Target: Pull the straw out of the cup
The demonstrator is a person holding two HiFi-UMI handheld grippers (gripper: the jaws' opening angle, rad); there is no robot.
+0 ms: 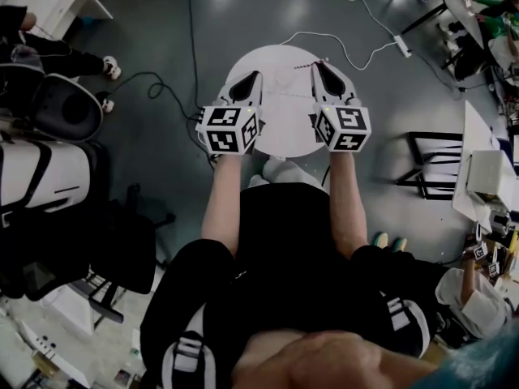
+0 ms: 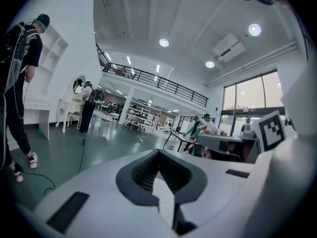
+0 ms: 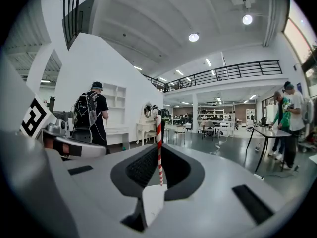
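Right tool (image 3: 159,148) is closed on the straw (image 3: 159,133) - a red-and-white striped one, pinched at the jaw tips and standing upright in the right gripper view, part above the tips and part below. In the head view the straw (image 1: 310,65) sticks out sideways from the right tool (image 1: 323,65) toward the left one, over the far part of the round white table (image 1: 280,128). Left tool (image 2: 158,152) has its jaws together with nothing between them. It's held level beside the right tool over the table, and the left tool (image 1: 253,78) touches nothing.

No cup shows in any view. The tabletop looks bare apart from a faint thin line I can't identify. So the straw looks free of any cup - the pull-out step seems done, or the cup is out of frame.

Next move, as a guess: lower the right tool to the table and open it to lay the straw down. The straw is thin and light, so a gentle release should stop it rolling off.
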